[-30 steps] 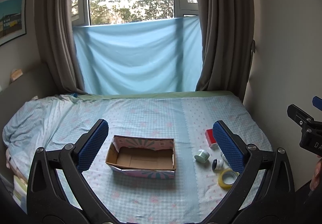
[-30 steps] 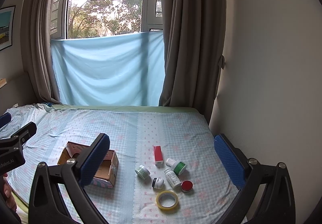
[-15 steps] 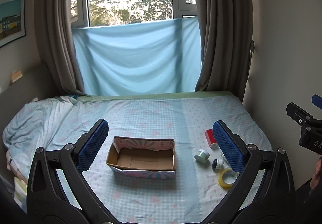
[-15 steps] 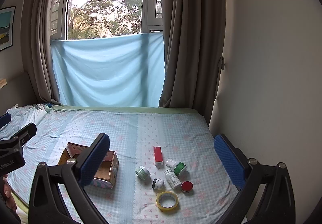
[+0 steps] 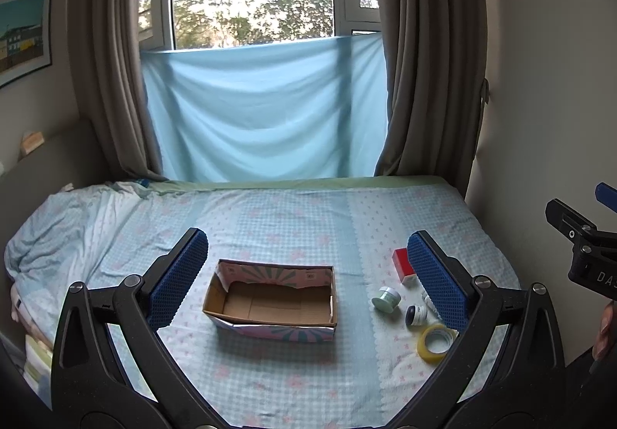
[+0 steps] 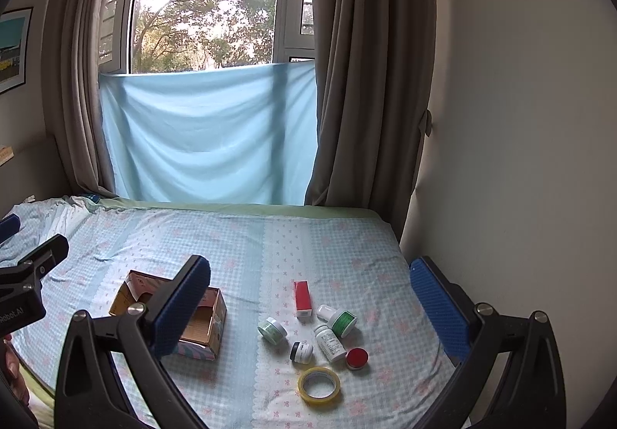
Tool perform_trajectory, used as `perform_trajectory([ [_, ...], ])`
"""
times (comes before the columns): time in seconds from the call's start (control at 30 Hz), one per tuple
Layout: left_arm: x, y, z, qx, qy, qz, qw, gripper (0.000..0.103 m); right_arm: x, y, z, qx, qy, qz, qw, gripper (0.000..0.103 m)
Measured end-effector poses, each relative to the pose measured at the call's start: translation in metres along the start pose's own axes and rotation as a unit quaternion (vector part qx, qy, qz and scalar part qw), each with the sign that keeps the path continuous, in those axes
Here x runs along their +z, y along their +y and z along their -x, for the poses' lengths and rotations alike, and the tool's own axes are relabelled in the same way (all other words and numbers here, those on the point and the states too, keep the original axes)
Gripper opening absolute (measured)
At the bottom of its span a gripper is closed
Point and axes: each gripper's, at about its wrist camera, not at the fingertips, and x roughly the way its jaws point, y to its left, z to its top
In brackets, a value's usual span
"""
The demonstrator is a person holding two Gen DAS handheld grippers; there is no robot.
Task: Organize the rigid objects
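While its brown inside shows bare, the open patterned cardboard box (image 5: 272, 307) sits on the checked blue bed (image 5: 293, 220). Right of the box lie a red carton (image 6: 302, 298), 2 white bottles (image 6: 336, 319), a pale green jar (image 6: 272, 329), a red-lidded tin (image 6: 356, 357) and a yellow tape roll (image 6: 319, 384). Left gripper (image 5: 304, 278) and right gripper (image 6: 308, 309) hover wide, holding nothing.
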Motion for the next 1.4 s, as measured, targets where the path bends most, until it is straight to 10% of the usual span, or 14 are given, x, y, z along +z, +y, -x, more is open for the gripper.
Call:
perform_trajectory([
  [0.67,-0.019,-0.056,-0.111,-0.056,0.097,-0.058,0.9920,0.103,-0.054,-0.026,-0.056,0.008,0.044,-0.019,0.999,0.103],
  [1.07,-0.136,-0.144,-0.304,-0.163,0.238,-0.204,0.9355,0.103,-0.200,-0.029,-0.149,-0.053,0.137,-0.068,0.987,0.103],
  [1.4,-0.236,-0.194,-0.424,-0.161,0.314,-0.253,0.9009,0.103,-0.323,-0.012,-0.233,-0.085,0.187,-0.093,0.974,0.103],
])
